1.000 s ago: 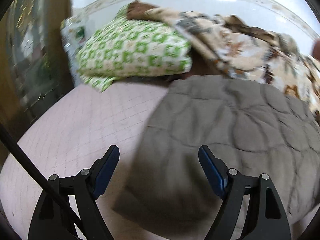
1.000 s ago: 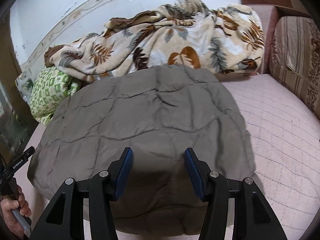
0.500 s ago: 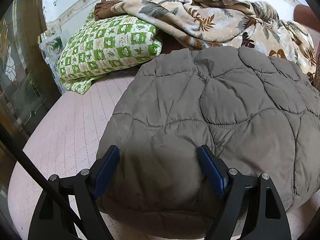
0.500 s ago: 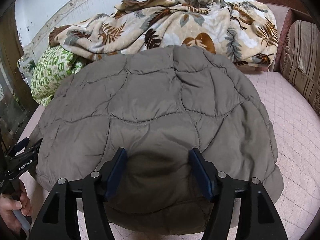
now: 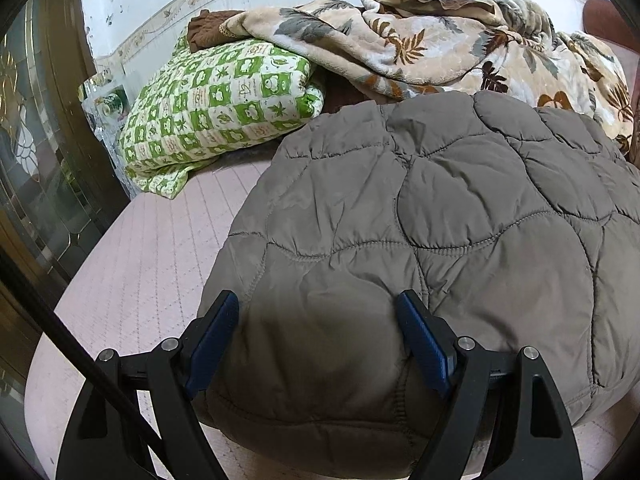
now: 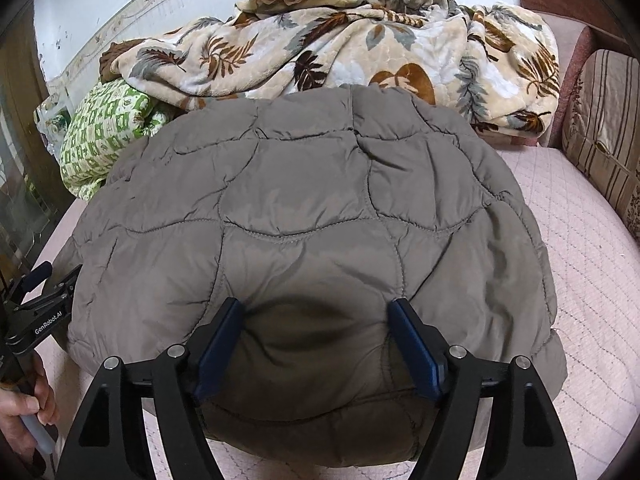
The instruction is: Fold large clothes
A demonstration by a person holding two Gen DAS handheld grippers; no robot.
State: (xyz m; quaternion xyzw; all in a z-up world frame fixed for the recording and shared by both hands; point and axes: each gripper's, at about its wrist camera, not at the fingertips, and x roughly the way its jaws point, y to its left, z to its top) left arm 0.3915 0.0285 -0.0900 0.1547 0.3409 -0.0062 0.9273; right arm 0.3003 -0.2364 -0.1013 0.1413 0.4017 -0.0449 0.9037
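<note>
In the left wrist view, the left gripper (image 5: 318, 336) stood wide apart over the near edge of the quilted grey jacket (image 5: 440, 216), which lay folded into a puffy mound on the pink mattress (image 5: 152, 248). Its blue pads straddled the padding without pinching it, so it held nothing. The likeliest trouble was that the thick filling would spring the fold open once left alone, or that a closing pad would catch only the top layer and peel it back. Open mattress lay from eight to ten o'clock, ending at the dark wooden frame (image 5: 60, 140); a green checked pillow (image 5: 224, 104) at eleven and a leaf-print blanket (image 5: 420, 44) at twelve to one crowded the far edge. In the right wrist view, the right gripper (image 6: 316, 338) had its jaws opening, the jacket's near hem bulging between them but not pressed. A careless lift here could drag the mound toward the bed's near edge. Bare mattress ran from two to four o'clock up to a striped cushion (image 6: 604, 140). At eight o'clock the left gripper's handle and the person's hand (image 6: 24, 412) sat just beside the jacket, leaving little room there.
</note>
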